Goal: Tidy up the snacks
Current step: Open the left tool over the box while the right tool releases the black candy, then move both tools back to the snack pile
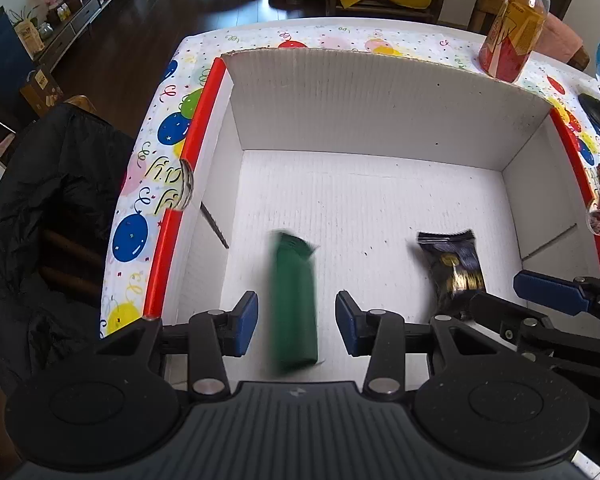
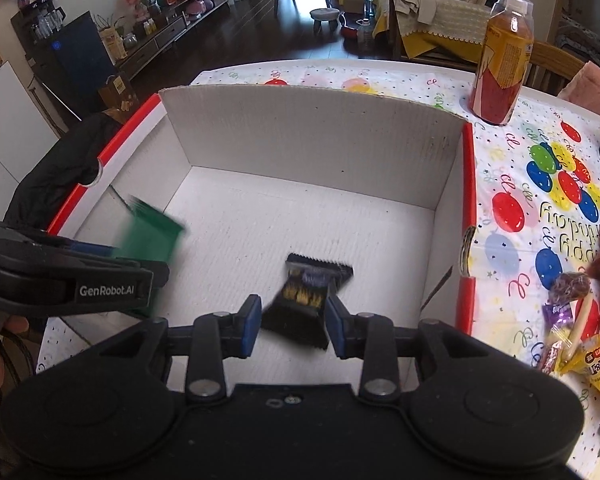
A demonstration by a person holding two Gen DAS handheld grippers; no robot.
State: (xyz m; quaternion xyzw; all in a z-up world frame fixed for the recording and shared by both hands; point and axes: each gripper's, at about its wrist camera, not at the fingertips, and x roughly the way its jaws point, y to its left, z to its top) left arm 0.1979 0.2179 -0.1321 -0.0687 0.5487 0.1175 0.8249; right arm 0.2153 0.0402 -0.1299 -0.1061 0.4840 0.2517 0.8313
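Inside the box: the white corrugated cardboard box with red rims (image 1: 364, 128) sits on the table under a balloon-print cloth (image 2: 540, 184); both snacks in play are over its floor.
Green packet: a flat green foil snack packet (image 1: 294, 300) is blurred between the spread blue pads of the left tongs (image 1: 297, 322), near the box's near wall, left of centre. No pad touches it, so it looks let go and falling.
Dark packet: a black-and-gold foil snack packet (image 2: 306, 300) sits between the right tongs (image 2: 292, 322), right of the green one. It is motion-blurred; the right pad seems to touch its edge while the left pad stands off, so the tongs read as parted, though the blur leaves some doubt.
Handling: both packets should be light, crinkly and slippery, with soft contents that could crush. Best held across the flat middle or by a crimped end seal, with gentle pressure.
Still outside: a heap of mixed wrapped snacks (image 2: 588, 320) lies on the cloth beyond the box's right wall.
Bystander: a tall plastic bottle of orange drink (image 2: 504, 56) stands past the box's far right corner.
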